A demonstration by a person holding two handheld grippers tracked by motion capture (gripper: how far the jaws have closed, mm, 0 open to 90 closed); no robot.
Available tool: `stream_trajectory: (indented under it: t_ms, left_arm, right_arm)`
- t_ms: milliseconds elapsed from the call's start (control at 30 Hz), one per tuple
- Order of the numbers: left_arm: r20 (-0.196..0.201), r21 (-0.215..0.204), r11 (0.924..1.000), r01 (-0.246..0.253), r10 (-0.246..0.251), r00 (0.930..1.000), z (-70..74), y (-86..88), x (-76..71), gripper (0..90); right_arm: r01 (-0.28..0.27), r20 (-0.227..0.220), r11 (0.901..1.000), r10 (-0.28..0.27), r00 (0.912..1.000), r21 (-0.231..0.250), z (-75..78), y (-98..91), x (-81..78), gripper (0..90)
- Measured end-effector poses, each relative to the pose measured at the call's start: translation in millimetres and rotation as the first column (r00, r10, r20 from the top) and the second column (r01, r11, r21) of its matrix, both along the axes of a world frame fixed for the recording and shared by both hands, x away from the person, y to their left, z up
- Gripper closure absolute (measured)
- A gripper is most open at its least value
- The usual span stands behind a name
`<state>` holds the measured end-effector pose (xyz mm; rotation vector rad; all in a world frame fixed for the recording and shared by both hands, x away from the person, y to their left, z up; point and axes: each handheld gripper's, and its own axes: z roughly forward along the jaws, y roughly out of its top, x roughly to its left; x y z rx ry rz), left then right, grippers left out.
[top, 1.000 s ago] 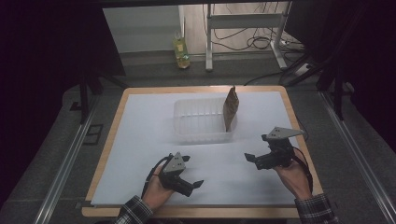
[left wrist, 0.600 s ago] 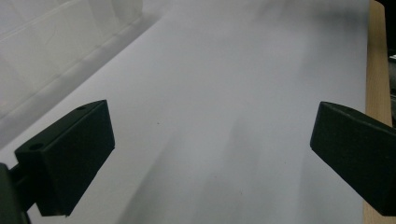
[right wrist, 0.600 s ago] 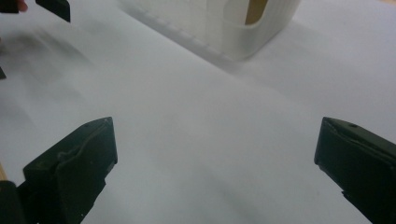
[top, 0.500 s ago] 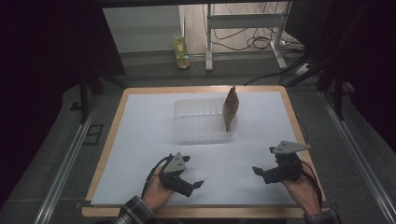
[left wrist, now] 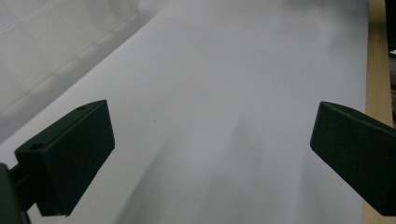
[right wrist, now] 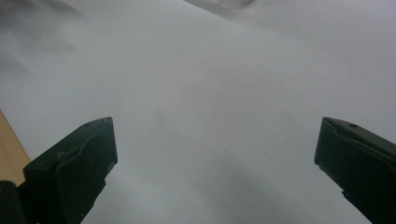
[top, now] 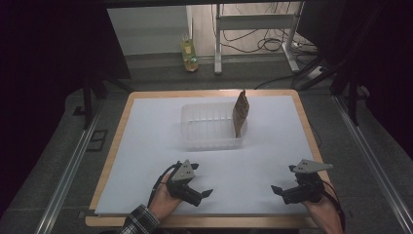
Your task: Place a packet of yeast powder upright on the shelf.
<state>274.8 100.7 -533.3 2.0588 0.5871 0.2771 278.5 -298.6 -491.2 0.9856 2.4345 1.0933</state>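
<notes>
Both tongs, left [top: 203,193] and right [top: 277,189], sit wide apart and empty near the desk's [top: 146,146] 6 o'clock edge, well away from the brown bag [top: 240,113] leaning in the clear tub [top: 210,127] toward 12, so looks basically done to me.

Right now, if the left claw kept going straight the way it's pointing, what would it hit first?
Probably nothing: the left claw, jaws wide open, points along the bare white table sheet. The clear plastic bin sits off to one side, apparently outside that line, though depth is hard to judge.
</notes>
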Motion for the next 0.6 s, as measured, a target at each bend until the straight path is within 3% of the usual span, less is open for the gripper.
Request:
stream_trajectory:
  t_ms: [333,600]
  left_arm:
    - [-0.003,0.005,1.0,-0.002,0.002,1.0,-0.9,-0.6,0.2,0.0]
    - [-0.008,0.009,1.0,0.002,-0.002,1.0,-1.8,-1.4,0.3,0.0]
  right_arm:
    - [0.013,0.0,0.9993,-0.013,0.9999,-0.036,-6.5,-9.2,-10.9,0.0]
    - [0.033,-0.002,0.999,-0.033,0.9995,-0.03,-7.1,-15.5,-19.5,0.0]
